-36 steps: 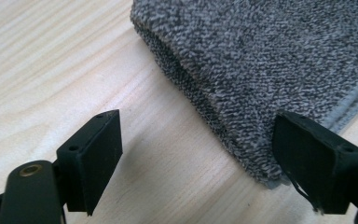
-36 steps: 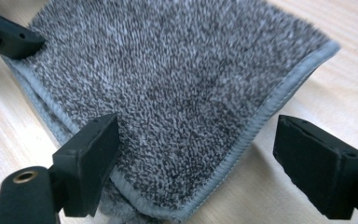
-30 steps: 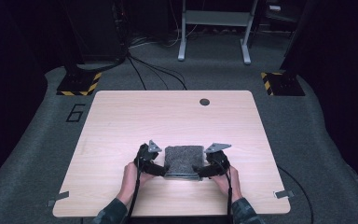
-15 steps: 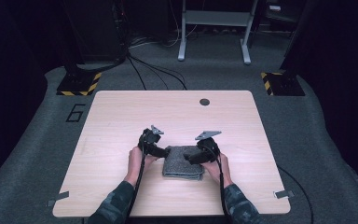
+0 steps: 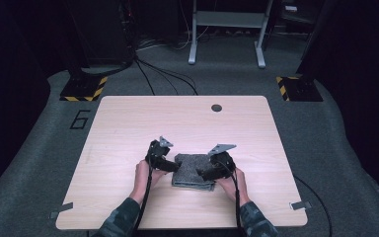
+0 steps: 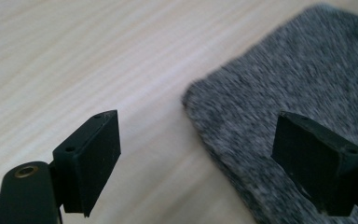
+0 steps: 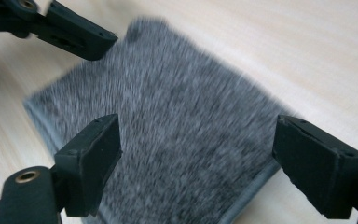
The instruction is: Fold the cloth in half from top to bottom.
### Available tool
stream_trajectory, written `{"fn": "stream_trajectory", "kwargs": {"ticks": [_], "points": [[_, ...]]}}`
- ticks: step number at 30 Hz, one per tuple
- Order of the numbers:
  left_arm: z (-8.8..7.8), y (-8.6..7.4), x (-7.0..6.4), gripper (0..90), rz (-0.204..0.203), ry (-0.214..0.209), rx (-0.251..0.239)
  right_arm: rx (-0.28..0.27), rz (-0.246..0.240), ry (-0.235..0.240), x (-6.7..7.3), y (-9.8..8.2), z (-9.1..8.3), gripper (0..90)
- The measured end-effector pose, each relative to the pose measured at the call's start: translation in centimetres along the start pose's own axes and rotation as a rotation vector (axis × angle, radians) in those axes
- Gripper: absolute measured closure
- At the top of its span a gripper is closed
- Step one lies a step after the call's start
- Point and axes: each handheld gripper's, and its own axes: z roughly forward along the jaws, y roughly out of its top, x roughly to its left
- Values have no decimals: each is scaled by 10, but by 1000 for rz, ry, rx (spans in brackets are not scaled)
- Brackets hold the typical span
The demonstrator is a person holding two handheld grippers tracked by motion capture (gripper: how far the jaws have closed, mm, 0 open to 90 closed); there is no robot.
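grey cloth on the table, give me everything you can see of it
The cloth is a small folded rectangle of mottled grey, fuzzy fabric, with stacked layers and a hemmed edge showing at its sides. It lies flat on the pale wooden table, near the person's edge, between the left gripper and the right gripper. Both are open at its sides, neither clamped on it; whether the fingers brush it can't be told.

A folded grey cloth point(image 5: 195, 171) (fuzzy, speckled) lies flat on the table's near-centre.
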Motion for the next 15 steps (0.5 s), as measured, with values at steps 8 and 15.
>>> {"fn": "stream_trajectory", "kwargs": {"ticks": [8, 15], "points": [[12, -15, -5, 147, -13, 6, 43, 49, 5, -31, 3, -18, 19, 147], [-13, -13, -3, 82, -6, 50, -24, -11, -17, -40, 0, -12, -2, 139]]}}
